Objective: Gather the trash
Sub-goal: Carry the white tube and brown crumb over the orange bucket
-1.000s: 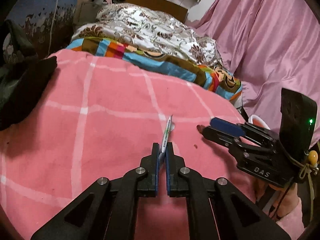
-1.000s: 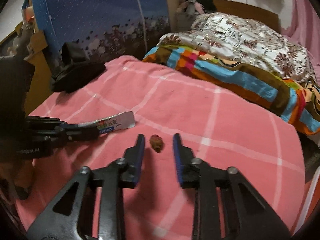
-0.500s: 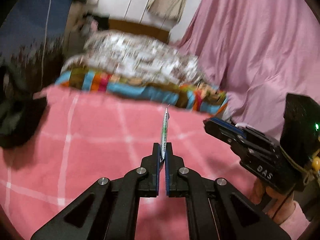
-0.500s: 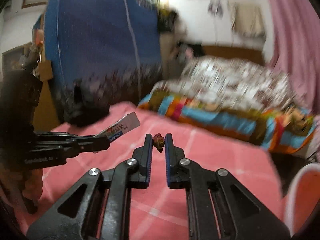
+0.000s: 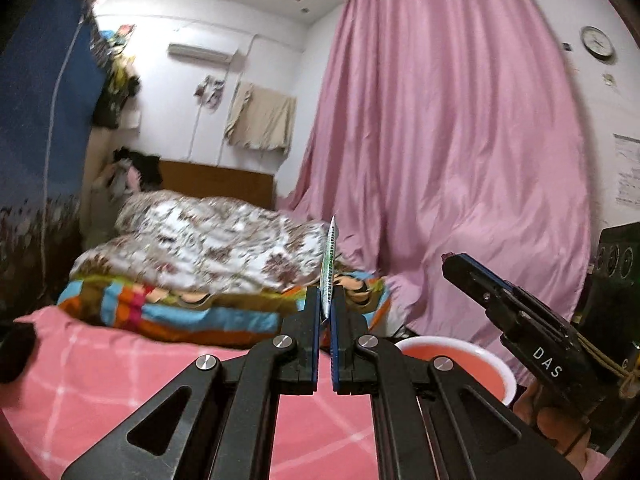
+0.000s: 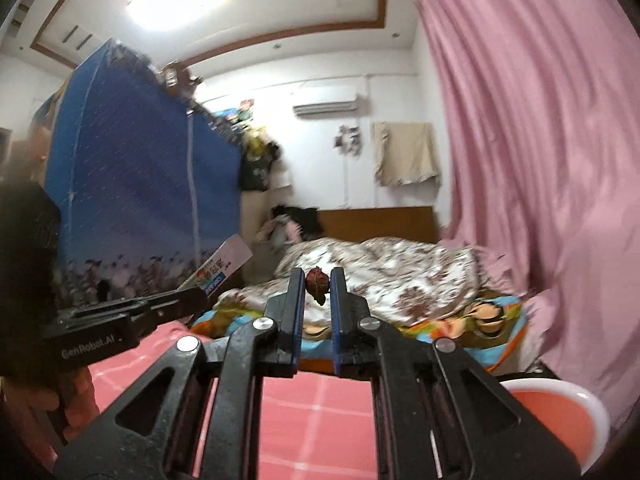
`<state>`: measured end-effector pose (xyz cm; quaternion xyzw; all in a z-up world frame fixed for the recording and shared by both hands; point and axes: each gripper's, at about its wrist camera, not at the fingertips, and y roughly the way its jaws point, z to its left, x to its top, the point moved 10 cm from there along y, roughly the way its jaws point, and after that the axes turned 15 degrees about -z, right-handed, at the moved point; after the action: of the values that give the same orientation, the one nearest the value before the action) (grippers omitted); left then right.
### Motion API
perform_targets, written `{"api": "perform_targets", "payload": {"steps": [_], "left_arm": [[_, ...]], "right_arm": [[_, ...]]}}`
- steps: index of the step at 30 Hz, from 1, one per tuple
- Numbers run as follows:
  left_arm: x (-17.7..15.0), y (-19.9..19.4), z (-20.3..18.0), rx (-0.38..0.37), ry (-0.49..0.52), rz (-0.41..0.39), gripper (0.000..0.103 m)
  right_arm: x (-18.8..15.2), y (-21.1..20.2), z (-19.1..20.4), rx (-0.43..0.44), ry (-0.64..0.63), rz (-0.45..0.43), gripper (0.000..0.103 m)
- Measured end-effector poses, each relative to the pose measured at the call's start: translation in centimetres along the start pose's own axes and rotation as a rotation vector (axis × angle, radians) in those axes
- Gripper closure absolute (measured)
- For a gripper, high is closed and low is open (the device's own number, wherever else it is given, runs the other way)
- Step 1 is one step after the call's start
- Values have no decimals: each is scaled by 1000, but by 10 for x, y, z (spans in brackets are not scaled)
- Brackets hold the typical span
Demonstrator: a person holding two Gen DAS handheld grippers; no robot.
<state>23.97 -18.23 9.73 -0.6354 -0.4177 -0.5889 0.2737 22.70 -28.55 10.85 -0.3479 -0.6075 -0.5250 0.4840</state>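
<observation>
The flat printed wrapper stands edge-on, clamped between the pads of the left hand-held gripper, above the pink checked bed cover. The small reddish-brown scrap is pinched at the fingertips of the right hand-held gripper. A pink bin with a white rim sits low right, beside the pink curtain.
</observation>
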Motion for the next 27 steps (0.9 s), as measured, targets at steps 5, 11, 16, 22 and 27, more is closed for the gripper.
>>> {"api": "perform_targets", "payload": {"steps": [5, 11, 16, 22, 27], "left_arm": [[0, 22, -39, -65, 32, -27, 100], [-14, 46, -81, -147, 60, -14, 100], [-35, 69, -114, -204, 61, 26, 100], [-59, 84, -144, -247, 64, 90, 100], [-81, 97, -157, -266, 57, 154, 100]], "right_arm": [[5, -15, -37, -88, -12, -8, 83], [0, -33, -79, -188, -14, 22, 83], [-8, -46, -114, -261, -14, 58, 83], [-26, -55, -147, -326, 5, 124, 83], [-41, -62, -167, -364, 33, 176, 83]]}}
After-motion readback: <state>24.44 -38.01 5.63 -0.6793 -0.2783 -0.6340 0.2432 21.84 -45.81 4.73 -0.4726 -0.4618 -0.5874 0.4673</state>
